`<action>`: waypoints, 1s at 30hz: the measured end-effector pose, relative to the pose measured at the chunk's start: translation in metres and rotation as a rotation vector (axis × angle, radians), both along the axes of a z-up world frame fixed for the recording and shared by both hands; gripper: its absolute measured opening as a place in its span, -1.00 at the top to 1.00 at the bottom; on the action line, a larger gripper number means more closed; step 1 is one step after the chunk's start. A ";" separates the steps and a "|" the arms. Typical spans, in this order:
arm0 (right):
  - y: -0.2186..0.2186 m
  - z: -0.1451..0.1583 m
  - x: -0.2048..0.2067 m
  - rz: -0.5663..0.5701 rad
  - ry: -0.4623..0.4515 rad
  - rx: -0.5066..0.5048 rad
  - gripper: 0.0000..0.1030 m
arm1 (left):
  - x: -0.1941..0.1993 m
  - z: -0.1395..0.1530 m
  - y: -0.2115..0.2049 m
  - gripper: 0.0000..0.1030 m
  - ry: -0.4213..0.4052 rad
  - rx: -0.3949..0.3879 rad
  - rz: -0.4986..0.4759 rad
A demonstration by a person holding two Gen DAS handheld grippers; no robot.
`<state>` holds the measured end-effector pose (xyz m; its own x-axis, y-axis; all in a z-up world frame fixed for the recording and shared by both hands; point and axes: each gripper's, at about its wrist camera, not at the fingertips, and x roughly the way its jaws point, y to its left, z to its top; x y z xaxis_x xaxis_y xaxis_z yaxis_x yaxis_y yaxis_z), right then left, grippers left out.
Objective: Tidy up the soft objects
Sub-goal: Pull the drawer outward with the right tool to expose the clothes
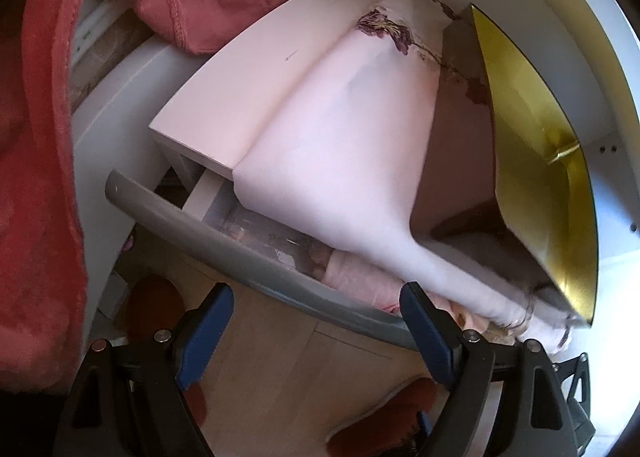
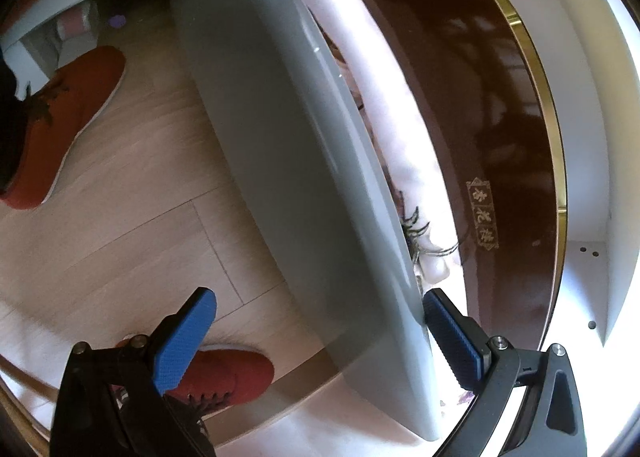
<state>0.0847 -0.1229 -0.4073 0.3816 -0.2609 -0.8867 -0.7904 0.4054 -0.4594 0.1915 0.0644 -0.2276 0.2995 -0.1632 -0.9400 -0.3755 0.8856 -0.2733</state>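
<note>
Pale wood-plank floor [image 2: 120,225] below grey-fronted open drawer [image 1: 256,269]. Folded pale pink floral cloth [image 1: 340,145] draped from white shelf [image 1: 248,89] into drawer. Left gripper [image 1: 316,321] jaws wide, empty, straddling drawer front. Right gripper [image 2: 320,321] likewise wide, empty.

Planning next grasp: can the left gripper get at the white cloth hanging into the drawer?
Probably yes. The left gripper is open, and the white cloth lies exposed just beyond the grey drawer front; nothing covers it.

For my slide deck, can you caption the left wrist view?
Open left gripper straddles the grey drawer front; pale floral cloth trails into the drawer.
</note>
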 end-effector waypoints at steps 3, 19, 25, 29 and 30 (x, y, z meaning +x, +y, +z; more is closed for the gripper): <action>0.002 -0.001 -0.006 0.021 -0.003 -0.030 -1.00 | -0.003 0.000 -0.001 -0.70 0.003 0.015 -0.014; 0.009 0.001 -0.025 -0.048 0.071 -0.042 -1.00 | -0.037 0.003 0.000 -0.74 0.092 0.121 -0.044; 0.014 -0.001 -0.034 -0.059 0.116 -0.076 -1.00 | -0.048 0.005 -0.002 -0.74 0.139 0.143 -0.037; 0.019 -0.003 -0.035 -0.072 0.159 -0.091 -1.00 | -0.045 0.013 0.001 -0.74 0.173 0.157 -0.042; 0.020 -0.003 -0.035 -0.078 0.170 -0.092 -1.00 | -0.045 0.013 0.003 -0.74 0.184 0.154 -0.042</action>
<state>0.0495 -0.1027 -0.4100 0.2043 -0.3663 -0.9078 -0.8273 0.4311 -0.3602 0.1461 0.0678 -0.2144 0.1168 -0.0227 -0.9929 -0.3684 0.9274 -0.0646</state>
